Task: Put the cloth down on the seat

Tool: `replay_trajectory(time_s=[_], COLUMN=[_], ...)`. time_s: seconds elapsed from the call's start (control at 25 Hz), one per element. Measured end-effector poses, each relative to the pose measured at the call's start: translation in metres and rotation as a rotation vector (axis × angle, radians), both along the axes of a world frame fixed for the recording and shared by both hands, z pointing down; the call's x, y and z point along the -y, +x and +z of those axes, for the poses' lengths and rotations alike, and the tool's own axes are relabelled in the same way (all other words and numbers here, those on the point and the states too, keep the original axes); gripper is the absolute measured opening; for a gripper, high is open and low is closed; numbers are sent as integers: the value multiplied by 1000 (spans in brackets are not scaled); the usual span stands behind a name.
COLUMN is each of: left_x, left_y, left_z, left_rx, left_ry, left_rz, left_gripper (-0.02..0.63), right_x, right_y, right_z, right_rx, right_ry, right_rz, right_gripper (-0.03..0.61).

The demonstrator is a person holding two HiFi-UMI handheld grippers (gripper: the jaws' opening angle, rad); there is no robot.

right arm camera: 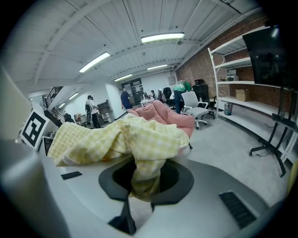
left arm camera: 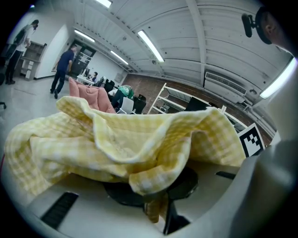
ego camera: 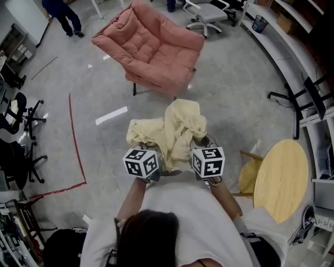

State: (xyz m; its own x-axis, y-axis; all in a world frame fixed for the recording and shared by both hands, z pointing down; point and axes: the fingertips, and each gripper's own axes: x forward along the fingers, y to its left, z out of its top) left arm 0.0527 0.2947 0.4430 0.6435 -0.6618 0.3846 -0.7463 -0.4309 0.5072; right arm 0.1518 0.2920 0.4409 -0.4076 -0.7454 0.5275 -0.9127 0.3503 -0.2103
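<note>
A pale yellow checked cloth (ego camera: pixel 175 130) hangs bunched in the air between my two grippers, in front of the person's chest. My left gripper (ego camera: pixel 143 159) and right gripper (ego camera: pixel 207 159) are side by side, each shut on a fold of it. In the left gripper view the cloth (left arm camera: pixel 130 144) drapes over the gripper (left arm camera: pixel 156 204) and a fold is pinched in the jaws. The right gripper view shows the cloth (right arm camera: pixel 135 139) pulled down into the right gripper (right arm camera: pixel 137 195). The pink cushioned armchair (ego camera: pixel 151 49) stands ahead on the floor, with nothing on its seat.
A round wooden table (ego camera: pixel 282 180) and a wooden chair (ego camera: pixel 249 174) are close on the right. Red floor tape (ego camera: pixel 75 151) runs on the left by black office chairs (ego camera: pixel 15 114). A white office chair (ego camera: pixel 206 15) and a person (ego camera: pixel 65 15) are beyond the armchair.
</note>
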Motion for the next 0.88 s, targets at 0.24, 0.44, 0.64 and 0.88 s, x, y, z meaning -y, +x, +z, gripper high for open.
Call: replay_trajectory(time_s=[0.24,0.44,0.64,0.88], left_x=[14,38,66,111], left_y=[-8,-21,-18,-28], left_z=[8,12,19,18], left_rx=[-1,-29,-69,-63], left_ry=[-13,-21,-22,-27], left_rz=[-8,9,31,86], left_gripper=[91,91,91,92], right_x=[14,34,60,98], right_y=[-8,-22,-19,-29], right_z=[7,6,8,8], right_rx=[-10,-47,-88,-69], right_ry=[-8,-2,9,7], right_rz=[-10,-5,16,60], right_gripper=[83,83,83,83])
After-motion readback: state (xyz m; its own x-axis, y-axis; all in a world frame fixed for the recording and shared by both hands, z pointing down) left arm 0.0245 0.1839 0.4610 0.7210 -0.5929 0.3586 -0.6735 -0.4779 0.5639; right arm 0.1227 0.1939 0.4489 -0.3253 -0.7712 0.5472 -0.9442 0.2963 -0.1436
